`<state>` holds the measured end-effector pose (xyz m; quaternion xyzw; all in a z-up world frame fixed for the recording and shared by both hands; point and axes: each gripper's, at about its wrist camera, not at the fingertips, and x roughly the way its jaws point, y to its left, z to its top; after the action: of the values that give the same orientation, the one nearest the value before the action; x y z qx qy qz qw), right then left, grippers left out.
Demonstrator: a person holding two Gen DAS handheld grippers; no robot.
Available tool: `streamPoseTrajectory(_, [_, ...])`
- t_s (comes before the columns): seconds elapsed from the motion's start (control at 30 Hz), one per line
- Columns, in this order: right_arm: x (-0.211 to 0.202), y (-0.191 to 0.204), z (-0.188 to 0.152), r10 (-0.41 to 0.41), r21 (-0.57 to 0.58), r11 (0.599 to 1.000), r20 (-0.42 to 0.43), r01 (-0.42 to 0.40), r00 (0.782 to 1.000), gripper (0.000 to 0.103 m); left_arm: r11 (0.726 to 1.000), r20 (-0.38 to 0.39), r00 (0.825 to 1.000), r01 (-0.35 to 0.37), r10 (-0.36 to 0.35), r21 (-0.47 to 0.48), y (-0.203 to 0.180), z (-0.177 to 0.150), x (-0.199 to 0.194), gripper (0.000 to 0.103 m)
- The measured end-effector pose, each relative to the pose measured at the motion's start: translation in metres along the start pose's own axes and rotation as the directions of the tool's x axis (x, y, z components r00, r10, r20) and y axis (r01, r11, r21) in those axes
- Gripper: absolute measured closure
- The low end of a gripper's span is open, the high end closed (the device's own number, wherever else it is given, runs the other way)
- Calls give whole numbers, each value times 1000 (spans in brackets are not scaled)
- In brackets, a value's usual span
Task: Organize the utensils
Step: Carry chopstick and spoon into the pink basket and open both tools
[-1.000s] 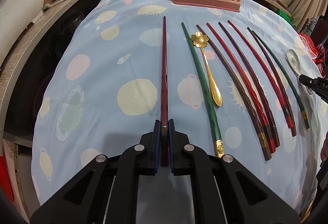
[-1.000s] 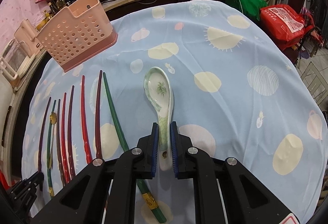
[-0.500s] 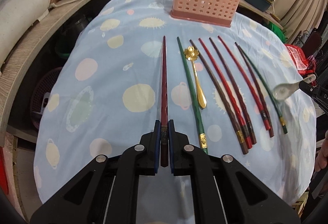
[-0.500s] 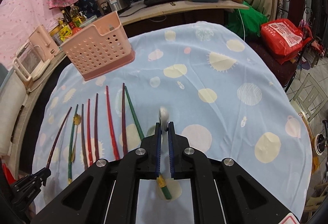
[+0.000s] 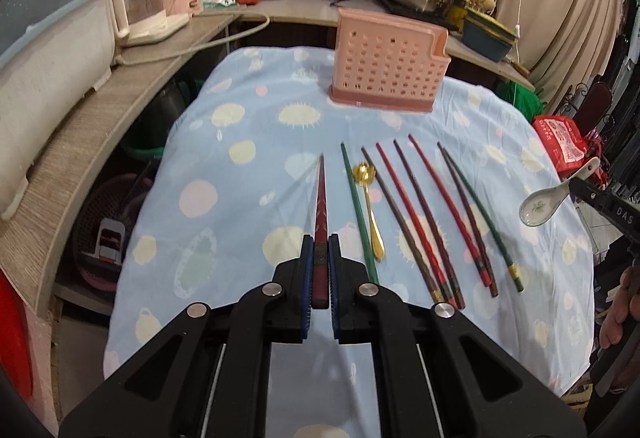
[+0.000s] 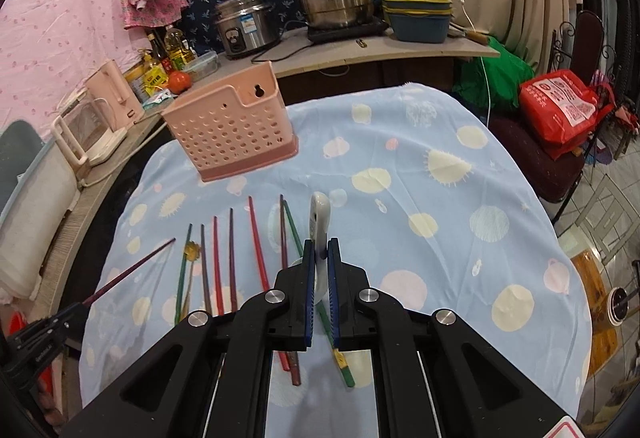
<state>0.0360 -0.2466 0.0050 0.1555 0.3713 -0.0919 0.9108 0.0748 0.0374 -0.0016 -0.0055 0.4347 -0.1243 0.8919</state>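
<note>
Since a second ago both hands have come up off the cloth with their loads: the dark red chopstick (image 5: 321,197) and the ceramic spoon (image 5: 545,202), then lying flat on the tablecloth (image 5: 240,197), now hang in the air. The pink holder (image 5: 387,71), earlier near the top edge of each view, now sits lower in frame with the counter behind it showing.

Left to right, left wrist view:
- Left gripper (image 5: 320,270): clenched on the dark red chopstick near its butt end, tip pointing ahead toward the holder.
- On the cloth: a green chopstick (image 5: 357,213), gold spoon (image 5: 372,215) just beside it, then six more chopsticks, red, brown and green, fanned in a row.
- Far right: ceramic spoon held aloft, bowl hanging out leftward from the right gripper (image 6: 319,258), whose pads are closed on its handle; the right wrist view shows the spoon edge-on.

Progress, as judged:
- Holder interior not visible from either camera; nothing sticks up above its rim, so likely nothing is stowed yet.
- Two items lifted, neither delivered.
- Remaining on the cloth: seven chopsticks and the gold spoon.
- Early stage; most of the task is left.
</note>
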Motion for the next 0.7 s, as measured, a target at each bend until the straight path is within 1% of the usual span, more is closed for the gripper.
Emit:
streamPoseTrajectory(0.2, [-1, 14, 24, 47, -18, 999, 22, -47, 999, 97, 1000, 92, 996, -16, 14, 15, 1, 39, -21, 96])
streamPoseTrajectory(0.33, [-1, 23, 47, 68, -35, 997, 50, -66, 996, 97, 999, 161, 987, -30, 24, 31, 1, 73, -33, 96])
streamPoseTrajectory(0.43, [3, 29, 65, 84, -45, 996, 60, -81, 995, 97, 999, 201, 980, -18, 10, 36, 2, 100, -40, 96])
streamPoseTrajectory(0.57, [14, 36, 92, 109, -54, 993, 66, -106, 992, 97, 999, 258, 966, -11, -2, 51, 0, 137, -50, 96])
streamPoseTrajectory(0.7, [29, 44, 123, 116, -60, 992, 82, -112, 990, 97, 998, 331, 944, -14, -7, 62, -6, 182, -60, 96])
